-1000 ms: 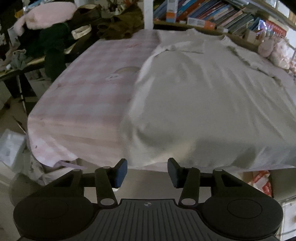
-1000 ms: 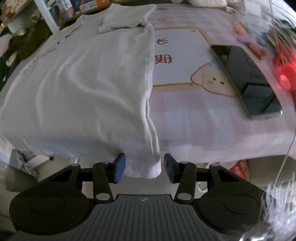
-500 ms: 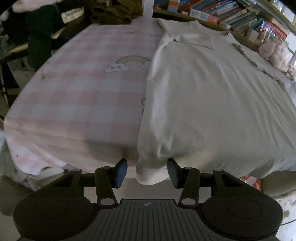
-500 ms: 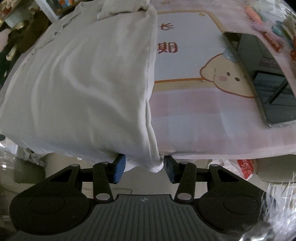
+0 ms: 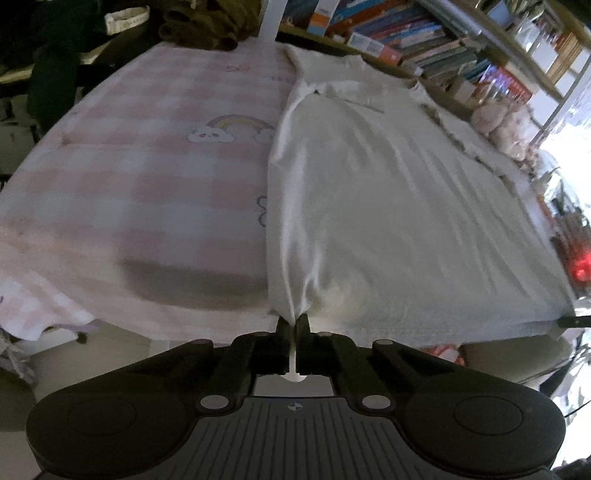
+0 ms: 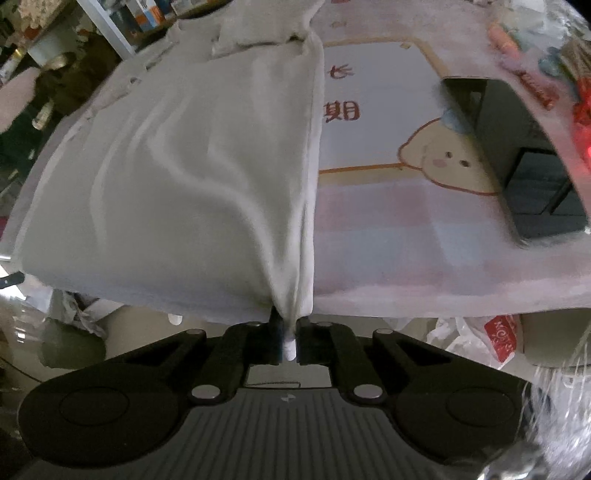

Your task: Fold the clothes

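Note:
A white garment (image 5: 388,206) lies flat on a pink checked table cover (image 5: 140,177), its sleeves folded in at the far end. My left gripper (image 5: 294,325) is shut on the garment's near left hem corner at the table's front edge. In the right wrist view the same garment (image 6: 192,177) fills the left half of the table. My right gripper (image 6: 288,325) is shut on its near right hem corner. Cloth is bunched between both pairs of jaws and pulled taut into ridges.
A black tablet-like slab (image 6: 524,162) lies on the cover at the right, with pens (image 6: 517,59) beyond it. Bookshelves (image 5: 406,40) and dark clothes (image 5: 199,26) stand behind the table. Plastic bags (image 6: 480,339) sit on the floor below the front edge.
Both grippers were open around the hem corners; both have now closed on the cloth. The hem is drawn up off the table edge into tight pleats.

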Motion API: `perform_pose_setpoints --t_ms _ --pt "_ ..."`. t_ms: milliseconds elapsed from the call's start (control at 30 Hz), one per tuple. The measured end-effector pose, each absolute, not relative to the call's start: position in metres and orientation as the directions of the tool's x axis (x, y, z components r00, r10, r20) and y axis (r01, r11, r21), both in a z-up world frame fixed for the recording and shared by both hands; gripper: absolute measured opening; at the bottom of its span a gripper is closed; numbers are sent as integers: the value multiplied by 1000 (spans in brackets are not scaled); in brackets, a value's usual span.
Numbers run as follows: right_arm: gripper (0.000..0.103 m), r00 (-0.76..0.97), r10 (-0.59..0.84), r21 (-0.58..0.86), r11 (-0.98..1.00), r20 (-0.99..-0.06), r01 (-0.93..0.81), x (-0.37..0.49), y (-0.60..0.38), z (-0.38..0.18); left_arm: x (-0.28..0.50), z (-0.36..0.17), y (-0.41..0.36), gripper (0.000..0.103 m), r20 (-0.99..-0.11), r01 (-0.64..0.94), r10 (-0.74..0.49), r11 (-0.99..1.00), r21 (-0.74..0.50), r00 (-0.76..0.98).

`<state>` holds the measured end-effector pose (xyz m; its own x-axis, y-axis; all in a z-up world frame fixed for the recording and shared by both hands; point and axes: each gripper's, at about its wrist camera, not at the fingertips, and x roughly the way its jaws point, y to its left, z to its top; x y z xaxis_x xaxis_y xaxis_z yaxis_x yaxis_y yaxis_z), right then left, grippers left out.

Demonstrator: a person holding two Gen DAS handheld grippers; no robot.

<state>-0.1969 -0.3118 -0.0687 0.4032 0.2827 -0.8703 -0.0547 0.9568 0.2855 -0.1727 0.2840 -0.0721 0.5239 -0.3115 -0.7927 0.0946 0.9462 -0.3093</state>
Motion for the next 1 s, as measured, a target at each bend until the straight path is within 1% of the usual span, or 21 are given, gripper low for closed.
perform_pose_setpoints --t_ms 67,233,367,567,733,800,867,933,967,1000 --pt "5 413 288 294 954 -864 -50 -207 -316 -60 -180 -66 289 1 -780 104 -334 938 -332 529" --pt "5 407 284 293 955 -868 -40 -230 -318 -45 -202 -61 293 1 -780 134 -374 924 -357 501" --pt "5 388 278 296 955 -878 -15 -248 -320 -40 -222 -70 294 1 -794 140 -410 910 -391 449" --pt "5 322 258 280 960 -911 21 -281 -322 -45 -252 -90 299 1 -804 104 -457 885 -453 382" --pt "5 261 272 287 958 -926 21 -296 -315 -52 -243 -71 308 1 -743 127 -515 848 -515 428" --pt "5 277 308 324 946 -910 11 -295 -312 -43 -239 -63 312 1 -716 138 -537 832 -538 446" --pt "5 331 368 392 920 -869 7 -289 -314 -27 -235 -55 316 1 -688 149 -558 815 -560 464" --pt "5 403 430 473 881 -808 9 -282 -319 -8 -220 -39 319 1 -606 138 -569 782 -608 556" --pt "5 461 450 515 857 -765 18 -276 -324 2 -213 -30 320 1 -561 135 -570 763 -632 601" --pt "5 518 465 556 831 -718 25 -270 -329 12 -201 -26 320 1 -535 120 -567 748 -653 627"
